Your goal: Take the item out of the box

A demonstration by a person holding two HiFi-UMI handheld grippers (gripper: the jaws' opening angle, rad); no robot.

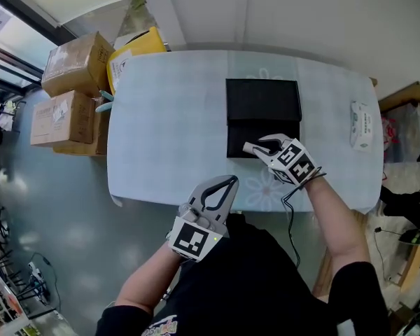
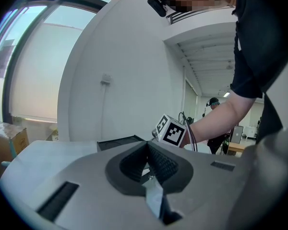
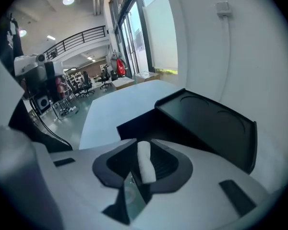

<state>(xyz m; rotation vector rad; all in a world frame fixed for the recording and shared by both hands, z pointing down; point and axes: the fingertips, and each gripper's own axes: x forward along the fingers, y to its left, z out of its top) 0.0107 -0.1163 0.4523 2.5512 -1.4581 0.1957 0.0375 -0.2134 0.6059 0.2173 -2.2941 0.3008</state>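
Observation:
A flat black box (image 1: 263, 101) lies open in the middle of the pale table (image 1: 168, 124), and what shows of its inside is dark. In the right gripper view its raised half (image 3: 216, 123) stands just past the jaws. My right gripper (image 1: 250, 145) hovers over the box's near half. Its jaws are slightly apart, and a small white roll (image 3: 144, 161) stands between the pads (image 3: 164, 164), against one side with a thin dark gap on the other. My left gripper (image 1: 234, 180) hangs at the table's front edge, away from the box, shut on nothing; its pads (image 2: 158, 163) meet.
A white packet (image 1: 362, 124) lies near the table's right end. Cardboard boxes (image 1: 75, 63) and a yellow bag (image 1: 136, 52) stand on the floor at the left. A black cable (image 1: 291, 219) trails from the right gripper along the forearm. A white wall runs behind the table.

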